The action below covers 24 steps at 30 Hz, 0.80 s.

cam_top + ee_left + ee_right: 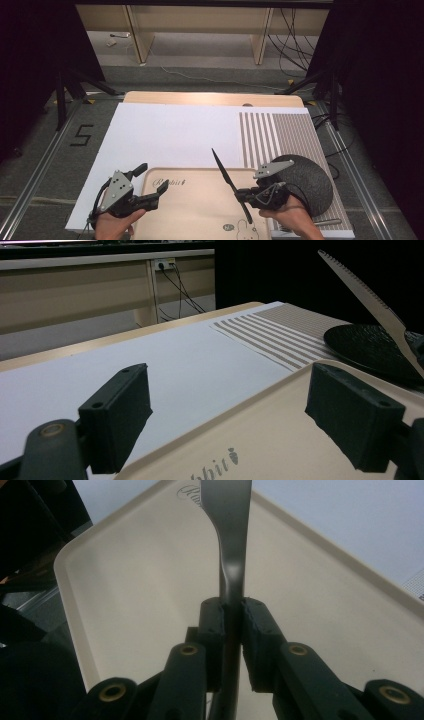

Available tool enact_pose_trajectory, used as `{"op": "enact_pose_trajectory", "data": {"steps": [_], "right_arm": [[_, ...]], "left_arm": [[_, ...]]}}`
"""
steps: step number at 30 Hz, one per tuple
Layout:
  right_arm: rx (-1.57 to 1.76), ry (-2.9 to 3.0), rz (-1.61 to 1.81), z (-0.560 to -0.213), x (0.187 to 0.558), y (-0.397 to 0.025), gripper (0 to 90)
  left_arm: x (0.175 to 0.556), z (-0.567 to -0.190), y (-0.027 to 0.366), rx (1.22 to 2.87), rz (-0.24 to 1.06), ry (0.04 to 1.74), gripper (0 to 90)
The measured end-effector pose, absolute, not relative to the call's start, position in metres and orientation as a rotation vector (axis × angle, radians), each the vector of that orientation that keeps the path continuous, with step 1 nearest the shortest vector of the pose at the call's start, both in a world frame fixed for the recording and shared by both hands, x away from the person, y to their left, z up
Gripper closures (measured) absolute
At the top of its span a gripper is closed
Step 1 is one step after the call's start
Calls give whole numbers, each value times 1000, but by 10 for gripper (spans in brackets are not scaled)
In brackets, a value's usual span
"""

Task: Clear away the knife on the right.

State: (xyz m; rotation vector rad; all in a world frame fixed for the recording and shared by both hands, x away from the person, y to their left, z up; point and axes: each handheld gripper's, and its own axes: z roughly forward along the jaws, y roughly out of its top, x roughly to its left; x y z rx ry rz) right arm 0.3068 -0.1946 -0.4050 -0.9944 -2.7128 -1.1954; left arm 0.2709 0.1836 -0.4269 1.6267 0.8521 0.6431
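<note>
The knife (231, 184) is clamped in the right gripper (248, 194), lifted clear above the beige tray (200, 210). In the high view its long axis runs from the handle end near 5 o'clock up to the pointed tip at about 11 o'clock, so the blade slants away from the person and toward the middle of the table. The right gripper view looks straight along the knife (231, 555): the two jaws press flat against either side of the narrow neck, with the blade rising ahead of them over the tray (125, 590). In the left gripper view the serrated edge of the knife (370, 295) shows at 2 o'clock, tilted over the black plate (370, 347).

The left gripper (145, 185) hangs at the tray's left rim, at 9 o'clock from the knife and well apart from it, its jaws spread wide with nothing between them.

The black plate (310, 182) lies just beyond the right hand, at 3 o'clock from the knife, on a striped placemat (280, 135). A white sheet (165, 135) covers the rest of the table.

My judgement: the knife goes either to the tray below or beside the plate, and the right gripper alone decides that; what matters is swinging the tip down level before letting go.
</note>
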Motion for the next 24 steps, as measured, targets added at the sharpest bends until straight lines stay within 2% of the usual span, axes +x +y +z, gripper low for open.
{"op": "enact_pose_trajectory", "data": {"steps": [24], "right_arm": [[-1008, -2725, -981, -425, 288, -183, 803]], "left_arm": [[270, -426, 183, 1623, 646, 848, 172]]}}
